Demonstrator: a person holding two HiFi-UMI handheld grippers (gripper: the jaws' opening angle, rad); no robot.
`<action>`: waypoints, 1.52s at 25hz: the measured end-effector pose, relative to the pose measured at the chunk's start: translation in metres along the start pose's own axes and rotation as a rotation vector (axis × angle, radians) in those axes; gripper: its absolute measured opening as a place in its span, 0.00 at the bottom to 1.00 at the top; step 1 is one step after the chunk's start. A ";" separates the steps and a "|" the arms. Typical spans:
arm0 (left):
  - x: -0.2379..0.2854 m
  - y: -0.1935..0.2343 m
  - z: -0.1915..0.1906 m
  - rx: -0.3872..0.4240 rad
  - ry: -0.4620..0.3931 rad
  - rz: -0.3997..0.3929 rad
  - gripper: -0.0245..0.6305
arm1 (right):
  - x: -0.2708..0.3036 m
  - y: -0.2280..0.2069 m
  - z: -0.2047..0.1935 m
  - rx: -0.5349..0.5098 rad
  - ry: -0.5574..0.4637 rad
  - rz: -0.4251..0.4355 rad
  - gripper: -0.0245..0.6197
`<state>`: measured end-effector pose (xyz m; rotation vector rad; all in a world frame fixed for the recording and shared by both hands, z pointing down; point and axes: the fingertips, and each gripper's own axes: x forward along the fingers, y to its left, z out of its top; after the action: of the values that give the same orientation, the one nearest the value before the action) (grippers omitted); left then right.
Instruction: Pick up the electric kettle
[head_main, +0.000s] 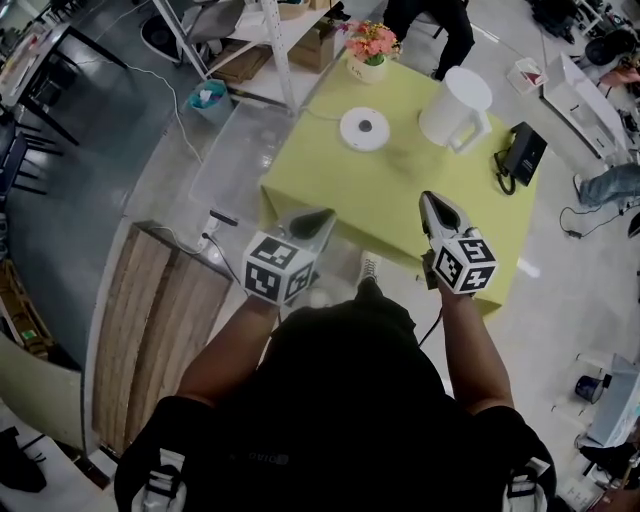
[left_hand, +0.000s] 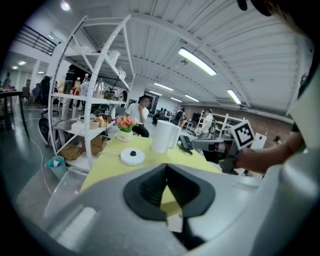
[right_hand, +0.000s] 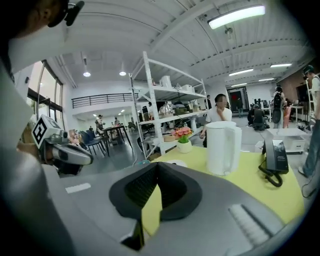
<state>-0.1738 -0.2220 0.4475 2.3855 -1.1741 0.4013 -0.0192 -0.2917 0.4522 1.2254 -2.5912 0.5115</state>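
Observation:
The white electric kettle (head_main: 455, 105) stands upright on the far right part of a yellow-green table (head_main: 400, 195), apart from its round white base (head_main: 364, 129) to its left. My left gripper (head_main: 312, 222) and right gripper (head_main: 433, 202) hover side by side over the table's near edge, both shut and empty, well short of the kettle. The kettle (left_hand: 161, 136) is ahead of my left gripper (left_hand: 166, 168) in the left gripper view. It (right_hand: 221, 148) stands ahead and to the right of my right gripper (right_hand: 156, 168) in the right gripper view.
A flower pot (head_main: 369, 52) sits at the table's far edge and a black desk phone (head_main: 521, 155) at its right edge. A white shelf rack (head_main: 272, 45) and a blue bin (head_main: 208, 97) stand to the far left. A wooden panel (head_main: 150, 320) lies on the floor at the near left.

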 end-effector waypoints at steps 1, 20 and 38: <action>-0.004 -0.002 -0.001 0.001 -0.003 -0.003 0.04 | -0.003 0.012 -0.001 0.002 -0.003 0.020 0.05; -0.029 -0.035 -0.012 -0.005 -0.050 -0.040 0.04 | -0.045 0.048 -0.009 0.016 -0.021 0.025 0.05; 0.025 -0.106 0.006 -0.081 -0.106 0.029 0.04 | -0.093 -0.012 -0.005 0.003 -0.023 0.165 0.05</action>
<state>-0.0737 -0.1849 0.4255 2.3468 -1.2489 0.2348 0.0486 -0.2320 0.4270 1.0289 -2.7268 0.5356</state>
